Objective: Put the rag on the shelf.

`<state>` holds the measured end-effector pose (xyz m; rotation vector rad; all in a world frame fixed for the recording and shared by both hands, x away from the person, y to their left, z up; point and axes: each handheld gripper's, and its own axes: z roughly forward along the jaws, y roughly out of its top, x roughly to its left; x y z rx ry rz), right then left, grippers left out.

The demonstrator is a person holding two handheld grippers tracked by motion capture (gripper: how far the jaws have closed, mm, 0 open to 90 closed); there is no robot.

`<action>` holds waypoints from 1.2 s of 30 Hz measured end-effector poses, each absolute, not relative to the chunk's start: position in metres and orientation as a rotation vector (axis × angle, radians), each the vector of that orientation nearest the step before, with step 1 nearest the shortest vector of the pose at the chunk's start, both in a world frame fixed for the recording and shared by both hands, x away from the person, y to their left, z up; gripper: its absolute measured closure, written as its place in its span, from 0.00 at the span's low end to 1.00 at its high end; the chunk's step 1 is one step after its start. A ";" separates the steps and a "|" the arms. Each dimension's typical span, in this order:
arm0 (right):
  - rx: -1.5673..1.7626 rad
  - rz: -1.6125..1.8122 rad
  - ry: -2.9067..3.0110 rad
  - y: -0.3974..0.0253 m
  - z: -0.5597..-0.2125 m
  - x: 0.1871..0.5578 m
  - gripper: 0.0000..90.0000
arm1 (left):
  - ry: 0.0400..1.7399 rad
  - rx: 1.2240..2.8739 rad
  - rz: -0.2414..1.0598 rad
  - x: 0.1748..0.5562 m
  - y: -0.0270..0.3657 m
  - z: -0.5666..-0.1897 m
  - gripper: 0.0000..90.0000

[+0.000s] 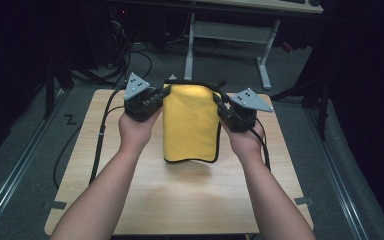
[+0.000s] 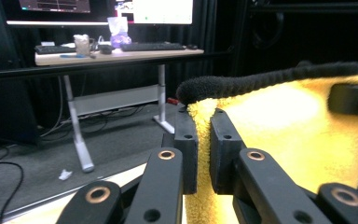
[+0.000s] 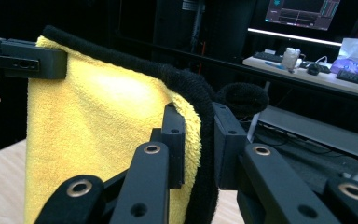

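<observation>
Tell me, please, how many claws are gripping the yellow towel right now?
2. The left claw pinches the yellow towel at its far left corner, and the right claw pinches its far right corner, lifting that edge.

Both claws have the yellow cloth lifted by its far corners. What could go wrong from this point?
The left claw and right claw each pinch just the black-trimmed corner of the yellow cloth, so a corner might slip free. Its near edge seems to rest on the table and could drag or fold unevenly.

— What have we got here?
— Our yellow towel [image 1: 190, 122] with black edging, hanging upright from its two top corners, lower edge touching the table [image 1: 180, 200], far side.
</observation>
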<state>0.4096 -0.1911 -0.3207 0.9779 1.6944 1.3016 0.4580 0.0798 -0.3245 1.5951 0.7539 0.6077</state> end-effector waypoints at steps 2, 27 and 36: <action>0.990 1.294 1.699 -0.192 -0.321 0.417 0.87 | 0.753 1.608 0.620 0.466 0.077 -0.325 0.93; 1.017 1.176 1.875 -0.201 -0.363 0.493 0.86 | 0.888 1.711 0.474 0.524 0.078 -0.376 0.94; 1.047 1.173 1.917 -0.204 -0.384 0.493 0.86 | 0.917 1.734 0.404 0.522 0.080 -0.395 0.94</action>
